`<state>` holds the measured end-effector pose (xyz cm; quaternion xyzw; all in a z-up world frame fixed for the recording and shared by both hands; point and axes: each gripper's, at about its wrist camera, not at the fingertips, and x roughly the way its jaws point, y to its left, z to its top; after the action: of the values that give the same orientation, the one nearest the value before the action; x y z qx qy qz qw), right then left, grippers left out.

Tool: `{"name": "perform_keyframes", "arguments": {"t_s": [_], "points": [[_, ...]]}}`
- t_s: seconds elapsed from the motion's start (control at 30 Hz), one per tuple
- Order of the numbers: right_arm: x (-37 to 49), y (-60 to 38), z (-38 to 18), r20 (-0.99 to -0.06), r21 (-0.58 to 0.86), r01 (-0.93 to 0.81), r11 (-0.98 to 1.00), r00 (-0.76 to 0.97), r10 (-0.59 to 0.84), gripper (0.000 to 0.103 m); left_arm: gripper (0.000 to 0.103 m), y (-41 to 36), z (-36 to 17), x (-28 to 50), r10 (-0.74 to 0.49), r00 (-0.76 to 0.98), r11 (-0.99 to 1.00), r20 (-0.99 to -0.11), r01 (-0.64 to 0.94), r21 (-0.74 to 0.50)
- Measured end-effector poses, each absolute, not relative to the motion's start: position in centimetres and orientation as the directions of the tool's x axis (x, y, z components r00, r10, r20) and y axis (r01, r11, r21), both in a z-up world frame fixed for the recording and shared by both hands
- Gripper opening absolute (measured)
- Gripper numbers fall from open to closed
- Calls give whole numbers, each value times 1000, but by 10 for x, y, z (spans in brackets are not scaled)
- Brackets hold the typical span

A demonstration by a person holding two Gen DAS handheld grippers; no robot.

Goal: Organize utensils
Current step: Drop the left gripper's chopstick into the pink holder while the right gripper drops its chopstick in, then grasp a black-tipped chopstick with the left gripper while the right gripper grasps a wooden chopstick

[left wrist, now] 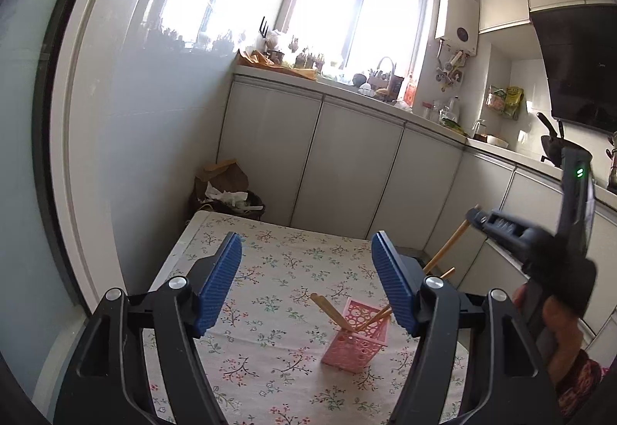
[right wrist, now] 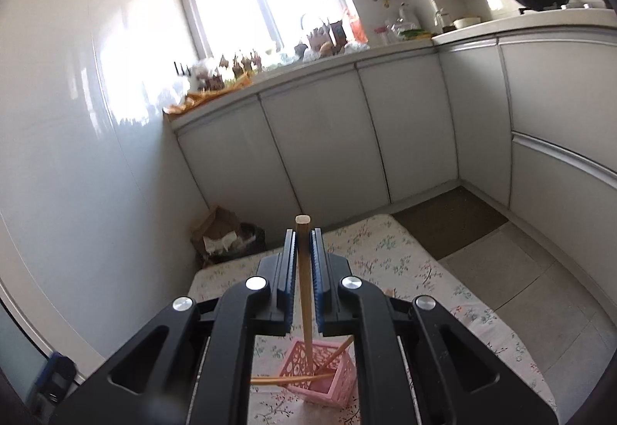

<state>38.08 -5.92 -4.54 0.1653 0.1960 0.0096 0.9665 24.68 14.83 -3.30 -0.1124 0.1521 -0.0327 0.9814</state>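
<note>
On the floral-clothed counter the pink holder is standing with chopsticks leaning inside. Your right hand-held gripper is pinching an upright chopstick above it; keep it vertical, lowering its tip inside before releasing. Your left hand-held gripper is hanging wide open, empty.
</note>
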Motion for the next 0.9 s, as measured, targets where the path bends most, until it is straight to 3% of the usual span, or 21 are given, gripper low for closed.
{"name": "perform_keyframes", "arguments": {"t_s": [0.03,0.1,0.33,0.4,0.5,0.6,0.7,0.9], "points": [[382,-58,-48,-381,318,45,947,921,84,11,66,148,-34,247,-96,951,974,-295,29,-223],[380,-58,-50,-385,314,53,948,920,77,29,67,148,-36,248,-97,948,975,-303,30,-220],[340,-81,-35,-341,319,124,939,940,-8,60,75,144,-37,248,-137,937,971,-323,62,-232],[320,-93,-35,-328,328,172,929,943,-59,80,79,138,-37,247,-144,933,974,-329,74,-216],[286,-115,-47,-330,334,224,915,938,-109,96,85,125,-39,246,-169,925,975,-339,108,-192],[263,-133,-68,-405,275,283,919,901,-156,97,96,112,-43,245,-197,910,974,-365,141,-174],[244,-146,-98,-510,180,315,932,840,-186,97,96,94,-50,248,-259,870,964,-419,208,-165],[202,-159,-150,-602,94,338,936,769,-217,97,96,37,-83,257,-340,739,928,-581,362,-83]]}}
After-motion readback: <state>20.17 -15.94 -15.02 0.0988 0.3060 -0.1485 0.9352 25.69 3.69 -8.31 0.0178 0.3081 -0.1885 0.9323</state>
